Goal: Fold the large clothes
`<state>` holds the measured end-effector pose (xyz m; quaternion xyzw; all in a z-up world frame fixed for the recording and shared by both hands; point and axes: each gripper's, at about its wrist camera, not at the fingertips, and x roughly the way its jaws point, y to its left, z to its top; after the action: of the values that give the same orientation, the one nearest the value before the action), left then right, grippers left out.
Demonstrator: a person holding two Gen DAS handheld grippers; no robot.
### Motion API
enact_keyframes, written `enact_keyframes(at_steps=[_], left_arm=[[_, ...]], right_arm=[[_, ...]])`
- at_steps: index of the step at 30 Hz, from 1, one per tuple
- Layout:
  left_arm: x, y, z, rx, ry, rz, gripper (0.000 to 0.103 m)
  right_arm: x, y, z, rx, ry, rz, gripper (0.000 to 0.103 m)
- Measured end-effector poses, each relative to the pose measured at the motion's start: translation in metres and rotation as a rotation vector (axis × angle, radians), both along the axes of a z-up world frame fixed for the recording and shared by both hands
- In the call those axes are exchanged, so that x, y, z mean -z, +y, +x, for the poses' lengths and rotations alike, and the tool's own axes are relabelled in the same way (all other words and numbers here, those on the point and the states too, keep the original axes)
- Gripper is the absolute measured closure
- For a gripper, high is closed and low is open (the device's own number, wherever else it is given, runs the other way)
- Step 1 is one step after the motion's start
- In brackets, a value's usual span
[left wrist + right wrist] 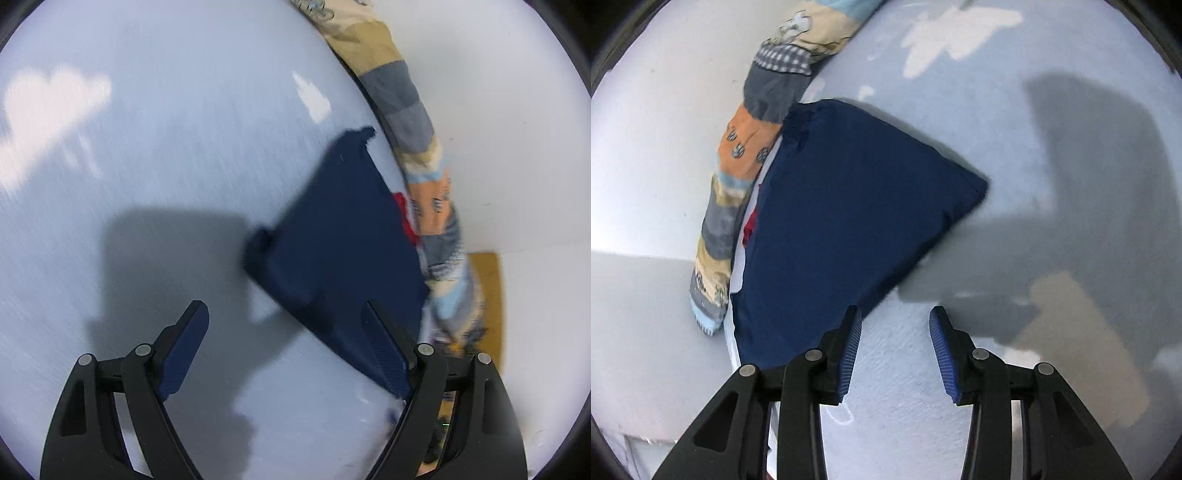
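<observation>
**Folded navy garment at the edge of the pale blue surface, both grippers empty**

The navy garment point(343, 236) lies folded into a compact, roughly four-sided bundle on the pale blue surface point(155, 155), close to that surface's edge. A bit of red and white fabric point(750, 229) peeks out from under its side nearest the edge. Just beside it, a patchwork cloth point(738, 173) in tan, grey, orange and light blue runs along the edge in a long band, touching the garment's border.

The left gripper point(284, 347) is held low over the surface, pointing forward with the garment ahead and to its right; its jaws stand wide apart with nothing between them, and the right finger overlaps the garment's near corner in the view, contact unclear. The right gripper point(895, 345) hovers at the garment's near edge, jaws parted moderately and empty, with bare surface showing between the blue ribbed pads point(942, 343). Dark shadows of the grippers fall across the surface beside the garment.
</observation>
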<state>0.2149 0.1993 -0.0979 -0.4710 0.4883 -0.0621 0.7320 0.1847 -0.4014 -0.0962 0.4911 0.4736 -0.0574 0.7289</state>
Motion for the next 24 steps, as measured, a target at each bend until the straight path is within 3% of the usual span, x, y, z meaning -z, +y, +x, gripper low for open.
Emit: enact_keyframes(at_steps=[6,9,13,14,15,16,17,22,24], left_arm=[[0.025,-0.03,0.029,-0.016,-0.018,-0.077,0.018],[0.024,-0.039,0.05,-0.064,-0.072,-0.022,0.018],[0.021,-0.046,0.069,-0.135,-0.148,0.044,0.017],[0.018,-0.048,0.07,-0.152,-0.169,0.078,0.02],[0.015,-0.051,0.071,-0.161,-0.17,0.134,0.049],[0.014,-0.053,0.073,-0.163,-0.156,0.198,0.069],[0.014,-0.056,0.076,-0.145,-0.156,0.231,0.071],[-0.012,-0.077,0.071,-0.087,-0.205,0.483,0.079],[-0.021,-0.082,0.063,-0.068,-0.227,0.544,0.083]], right_arm=[[0.012,-0.009,0.004,0.107,-0.087,0.064,0.056],[0.026,-0.013,0.016,0.159,-0.193,0.129,0.056],[0.03,-0.015,0.035,0.187,-0.298,0.137,0.058],[0.029,-0.014,0.04,0.178,-0.319,0.126,0.059],[0.026,-0.014,0.047,0.165,-0.326,0.097,0.062],[0.024,-0.013,0.051,0.158,-0.31,0.064,0.078],[0.023,-0.01,0.053,0.147,-0.296,0.038,0.084],[-0.01,0.016,0.061,0.025,-0.246,-0.257,0.09],[-0.026,0.025,0.057,0.001,-0.261,-0.331,0.092]])
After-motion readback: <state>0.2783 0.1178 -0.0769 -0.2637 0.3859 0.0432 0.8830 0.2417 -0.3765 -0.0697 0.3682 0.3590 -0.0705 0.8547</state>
